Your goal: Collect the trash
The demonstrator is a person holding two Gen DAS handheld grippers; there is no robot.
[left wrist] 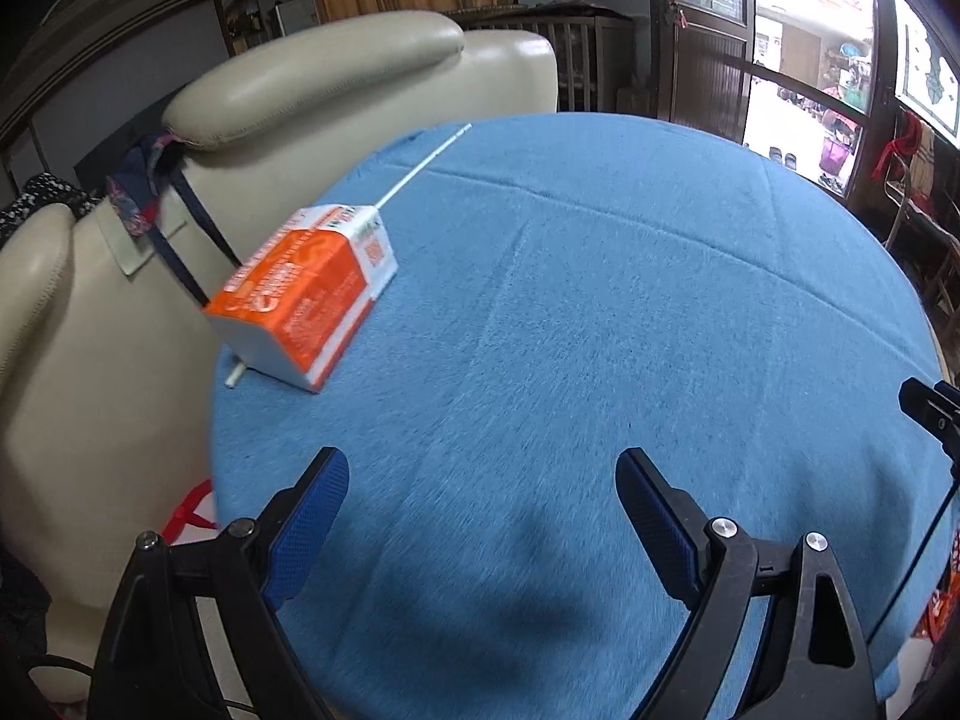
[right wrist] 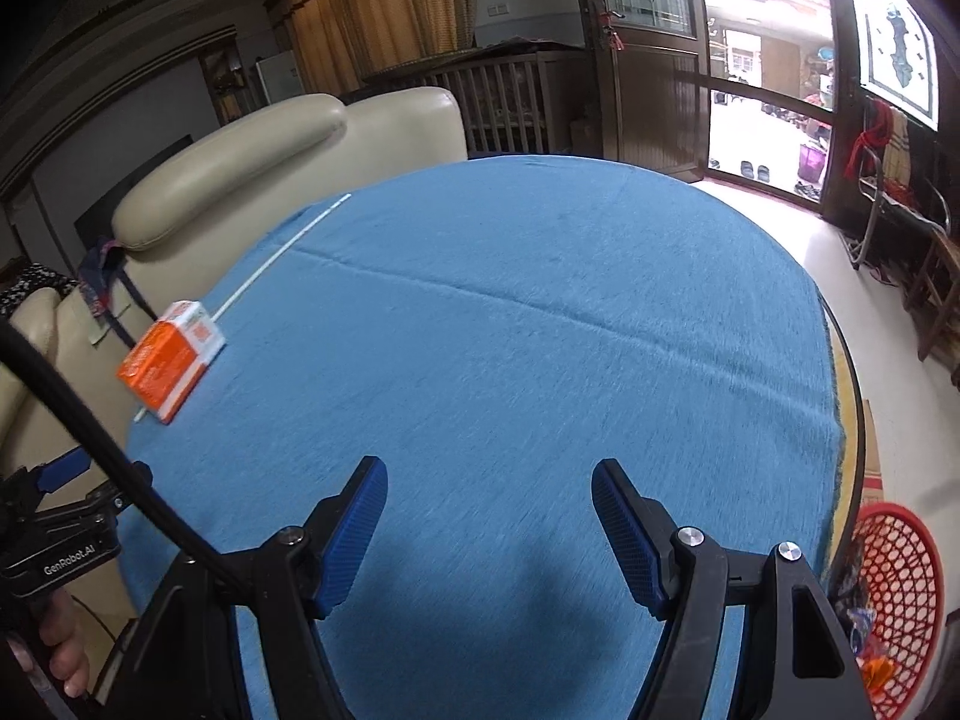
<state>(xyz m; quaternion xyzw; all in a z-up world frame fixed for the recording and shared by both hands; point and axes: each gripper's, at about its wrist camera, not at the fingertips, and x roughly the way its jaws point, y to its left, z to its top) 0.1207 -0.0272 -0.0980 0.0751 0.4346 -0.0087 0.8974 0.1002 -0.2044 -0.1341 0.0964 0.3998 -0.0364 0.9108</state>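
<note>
An orange and white carton lies on its side near the left edge of the round table with a blue cloth. A long thin white stick lies under it, running along the table's left edge. My left gripper is open and empty above the cloth, nearer than the carton and to its right. In the right wrist view the carton and the stick sit far left. My right gripper is open and empty over the near middle of the cloth.
A red mesh basket with some scraps stands on the floor at the table's right. Cream leather chairs press against the table's left side. A glass door lies beyond the far edge. The left gripper's body shows at the far left.
</note>
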